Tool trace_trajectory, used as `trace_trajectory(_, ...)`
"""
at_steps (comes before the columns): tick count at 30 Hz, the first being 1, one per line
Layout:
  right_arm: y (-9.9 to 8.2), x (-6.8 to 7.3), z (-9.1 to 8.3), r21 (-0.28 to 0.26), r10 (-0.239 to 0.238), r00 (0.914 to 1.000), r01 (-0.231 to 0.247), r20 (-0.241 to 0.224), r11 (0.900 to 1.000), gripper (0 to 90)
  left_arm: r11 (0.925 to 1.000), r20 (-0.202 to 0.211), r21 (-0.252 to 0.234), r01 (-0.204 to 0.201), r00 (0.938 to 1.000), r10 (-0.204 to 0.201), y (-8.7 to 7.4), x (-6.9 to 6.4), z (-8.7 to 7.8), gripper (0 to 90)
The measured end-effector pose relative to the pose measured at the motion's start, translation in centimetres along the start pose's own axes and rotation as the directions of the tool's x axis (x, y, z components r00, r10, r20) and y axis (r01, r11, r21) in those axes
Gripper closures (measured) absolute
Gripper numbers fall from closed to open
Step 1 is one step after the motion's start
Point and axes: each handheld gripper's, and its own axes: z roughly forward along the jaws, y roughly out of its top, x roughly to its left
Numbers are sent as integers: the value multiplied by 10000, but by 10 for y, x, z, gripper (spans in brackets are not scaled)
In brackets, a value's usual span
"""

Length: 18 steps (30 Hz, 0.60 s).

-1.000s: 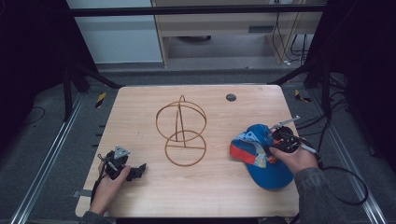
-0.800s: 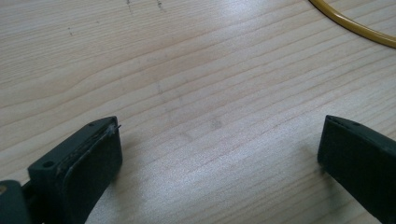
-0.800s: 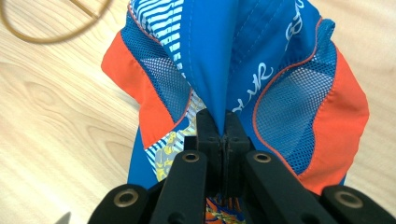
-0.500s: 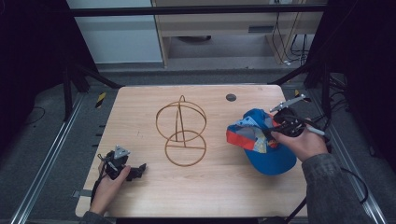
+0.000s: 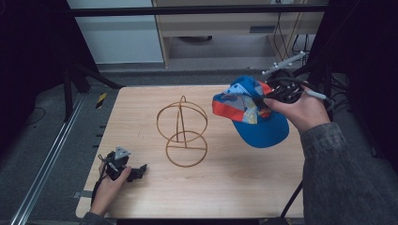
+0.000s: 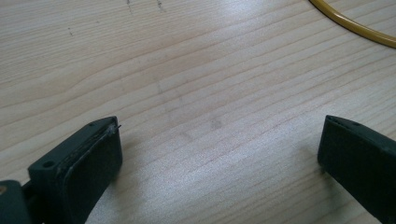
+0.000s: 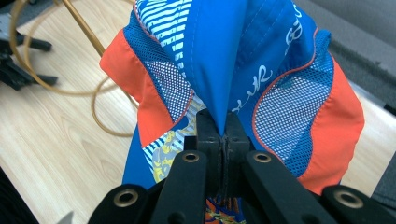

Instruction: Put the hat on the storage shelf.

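Right gripper view: the right claw (image 7: 223,140) is seen with its two black jaws pressed together on a fold of blue fabric at the crown of a cap (image 7: 261,79). Blue cloth, orange panels, white mesh patches and a striped print are draped around and beyond the jaws. Behind the cap, a wire stand (image 7: 88,60) made of thin golden hoops is seen on the pale wooden worktop (image 7: 42,140).

From the high view, the right claw (image 5: 264,99) is held up by the right hand (image 5: 302,110) above the far right part of the worktop (image 5: 244,183), and the cap (image 5: 251,112) is carried clear of the wood, its blue brim hanging lowest. The wire stand (image 5: 182,131) is placed upright near the middle of the worktop, just left of the cap and apart from it.

Near the front left corner, the left claw (image 5: 140,169) is rested low on the worktop in the left hand (image 5: 109,185). In the left gripper view, its jaws are seen wide apart with bare wood between them, and a curve of the golden wire (image 6: 350,25) is caught at the upper right.
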Motion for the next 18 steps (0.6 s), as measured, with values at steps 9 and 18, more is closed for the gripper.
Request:
trace_trajectory(9, 34, 16, -8, -336, -522, 9984, 515, -206, 9981, 891, 10000, 10, 1, -11, 10000, 11, 0, 0, 0, 0)
trace_trajectory(18, 65, 44, -6, -626, -1147, 9922, 1116, -484, 9918, 891, 10000, 6, -1, -12, 10000, 13, 0, 0, 0, 0)
